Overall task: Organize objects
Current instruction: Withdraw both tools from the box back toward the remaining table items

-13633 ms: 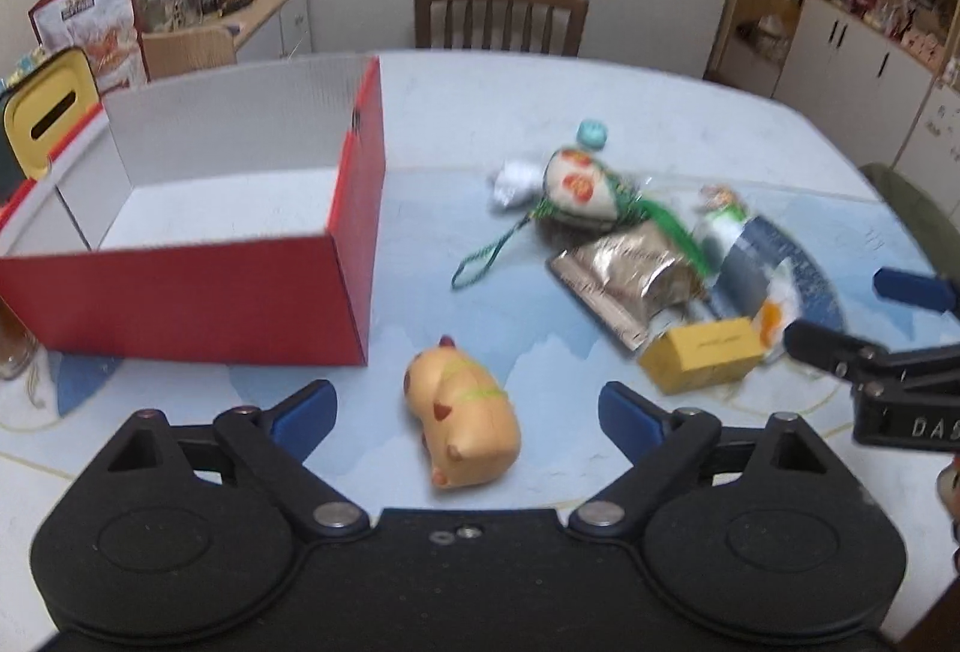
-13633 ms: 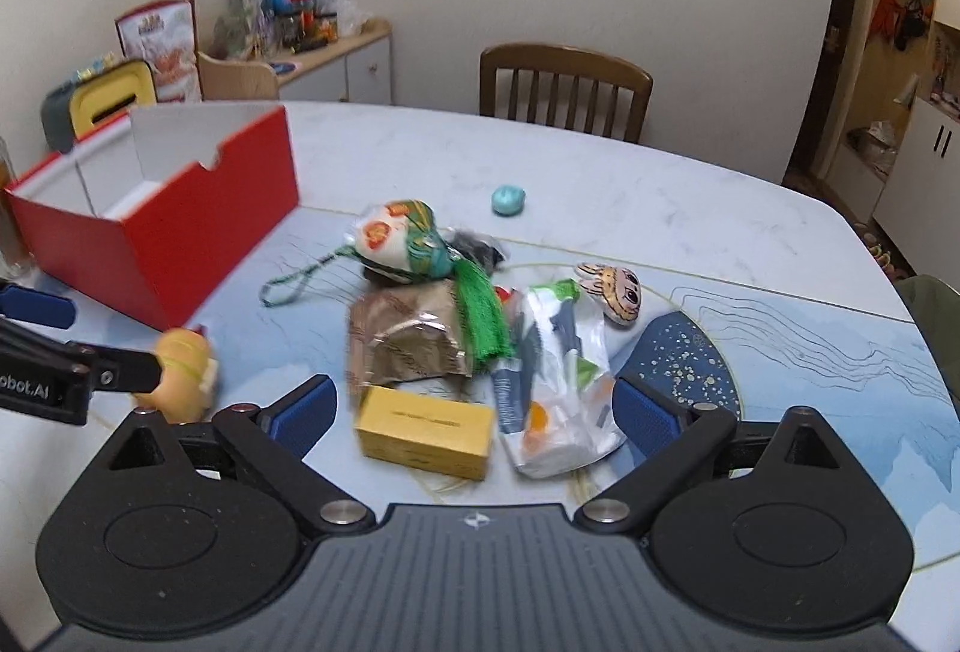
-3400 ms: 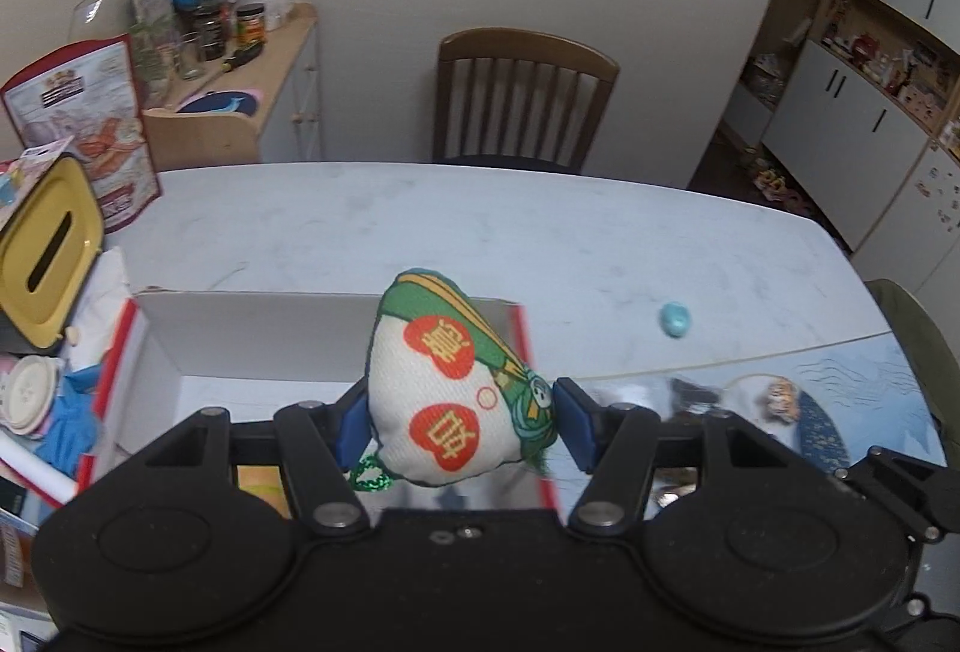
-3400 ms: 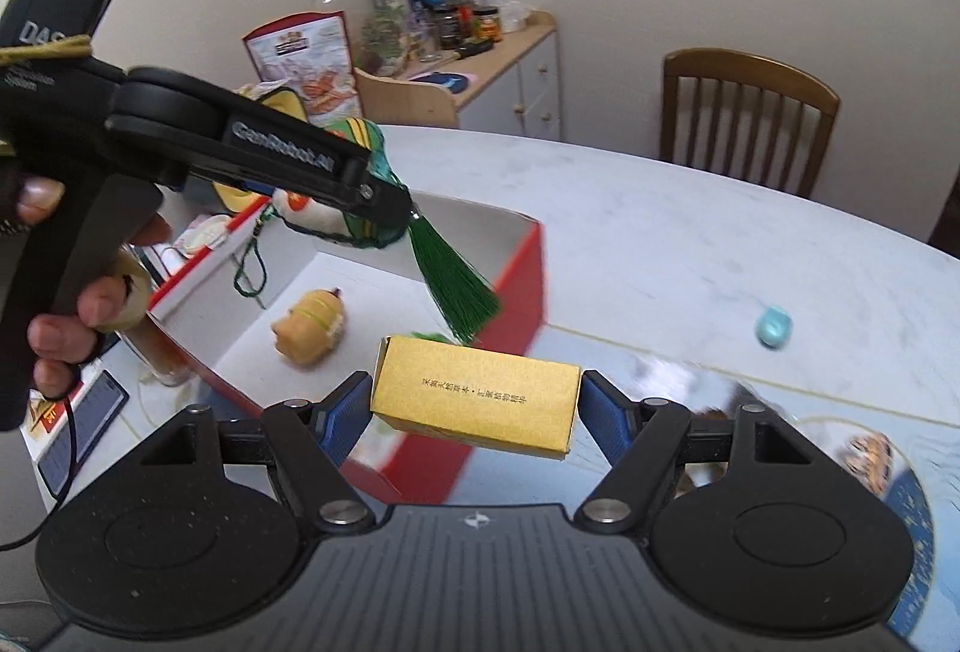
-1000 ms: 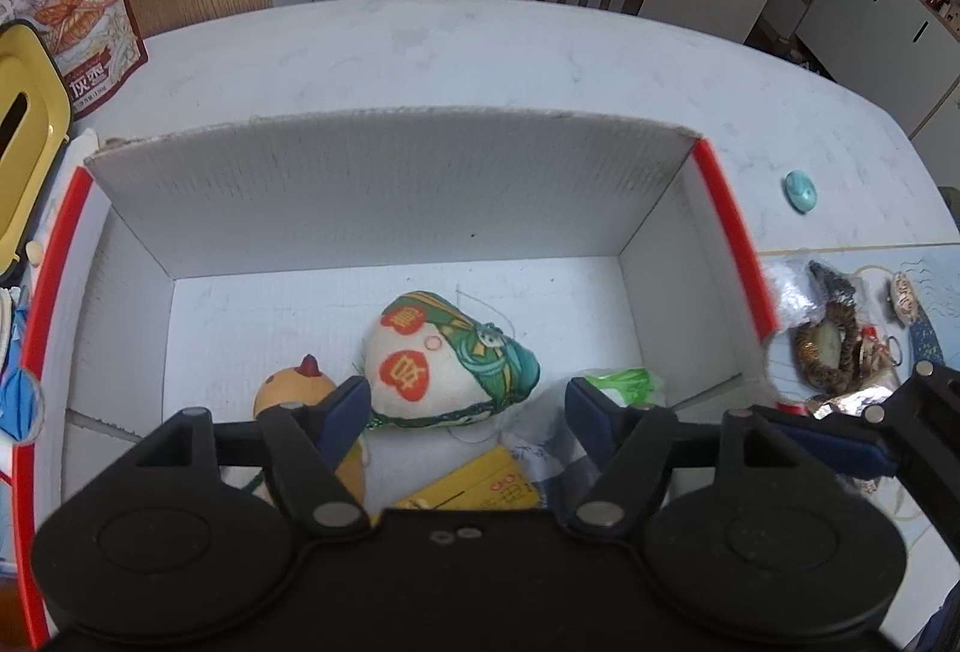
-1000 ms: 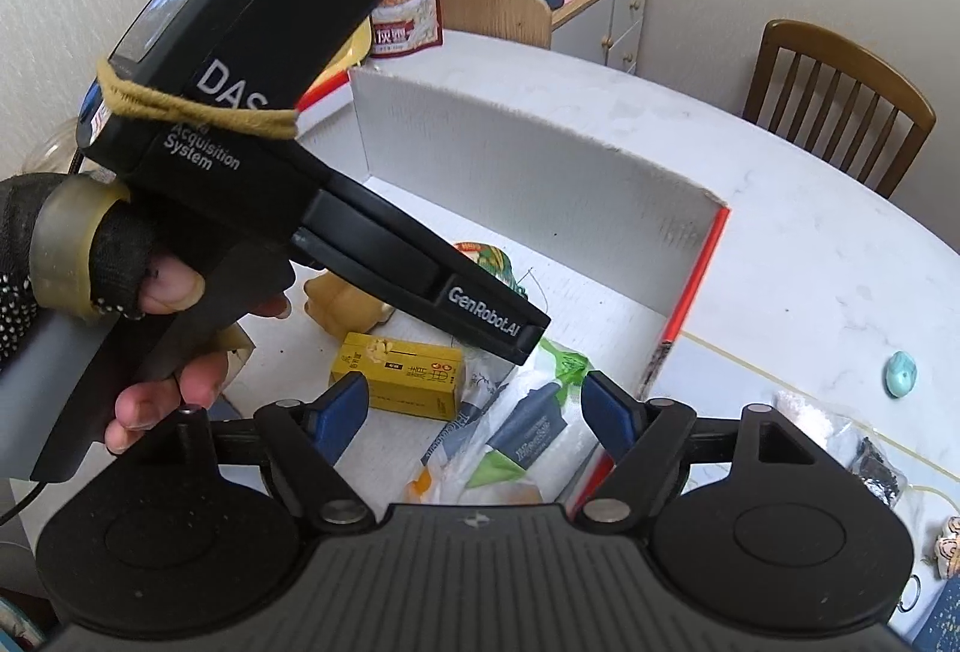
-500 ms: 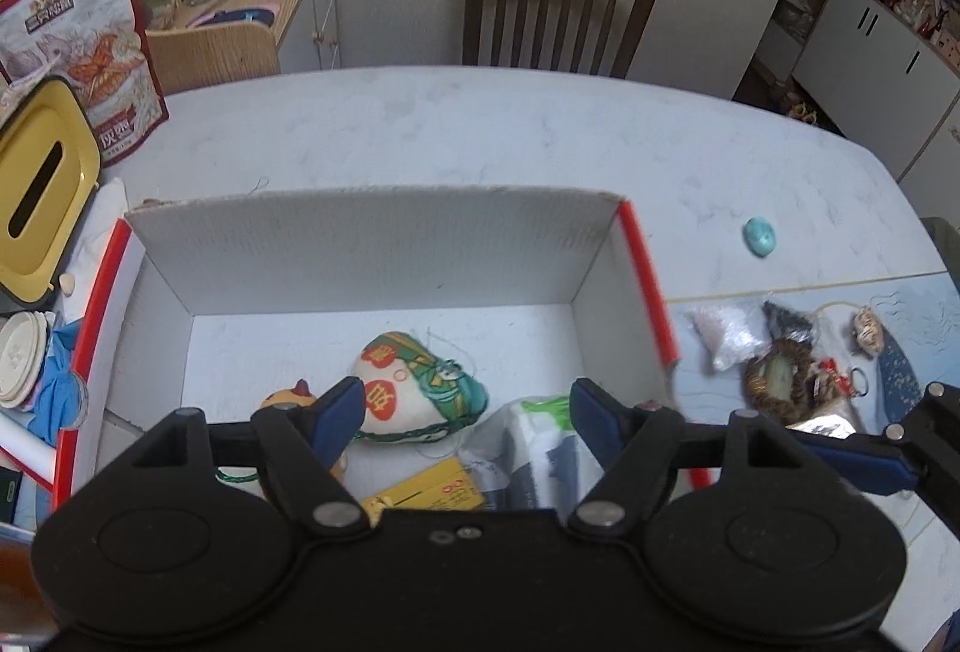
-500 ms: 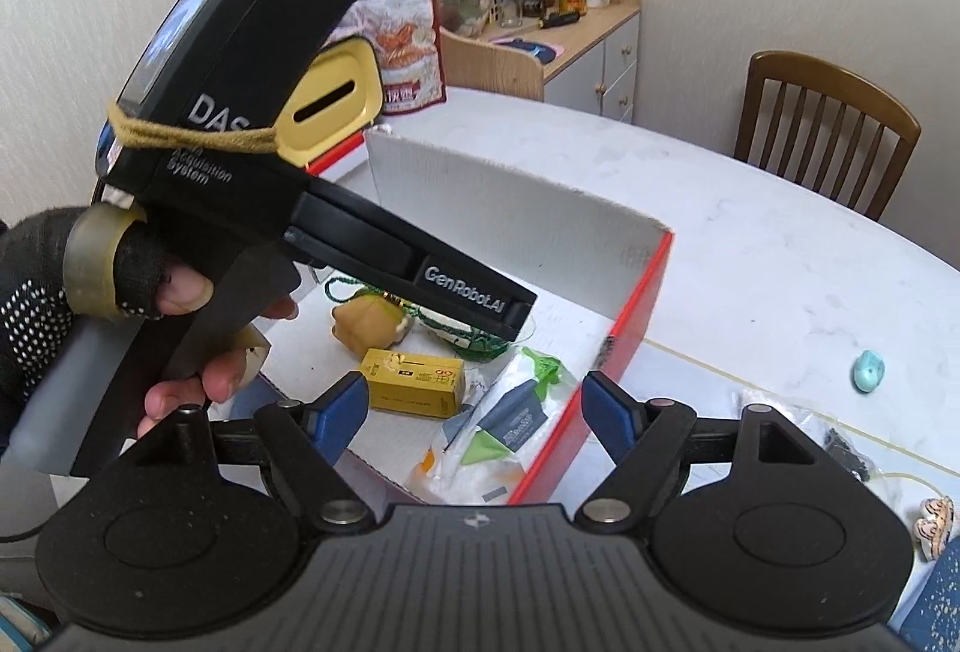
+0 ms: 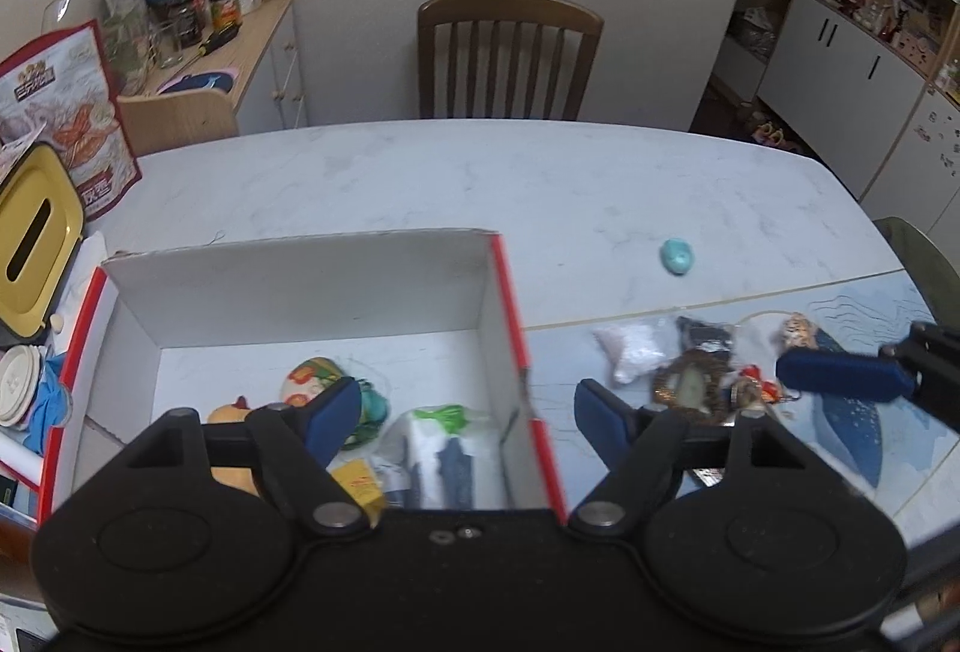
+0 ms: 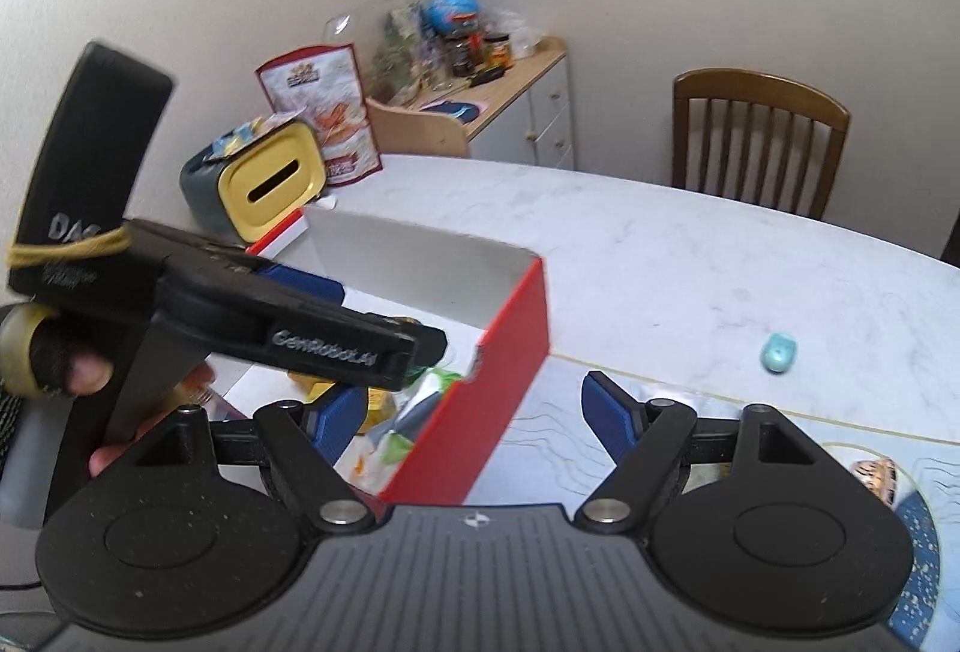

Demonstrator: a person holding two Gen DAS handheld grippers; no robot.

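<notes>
The red box [image 9: 513, 316] with white inner walls holds the embroidered sachet [image 9: 312, 379], a yellow toy [image 9: 225, 415], the small yellow carton [image 9: 360, 490] and a plastic packet [image 9: 438, 451]. My left gripper [image 9: 468, 415] hovers open and empty above the box's right wall. To its right a white pouch [image 9: 630, 349], a dark trinket pile [image 9: 699, 382] and a shell [image 9: 798, 331] lie on the blue mat. A teal pebble [image 9: 677, 256] rests on the marble. My right gripper [image 10: 474, 412] is open and empty over the box's red corner [image 10: 510, 388]; one of its fingertips [image 9: 840, 376] shows in the left wrist view.
A yellow-lidded bin [image 10: 270, 184] and a snack bag [image 10: 318, 106] stand left of the box. A wooden chair [image 9: 507, 52] sits behind the table, a cluttered sideboard [image 9: 228, 52] at the back left. A person's hand [image 10: 72, 364] holds the left gripper's handle.
Both grippers have risen and drawn back from the box, shifting right. The sachet, carton and packet stay inside the box, and more of the mat's remaining items show.
</notes>
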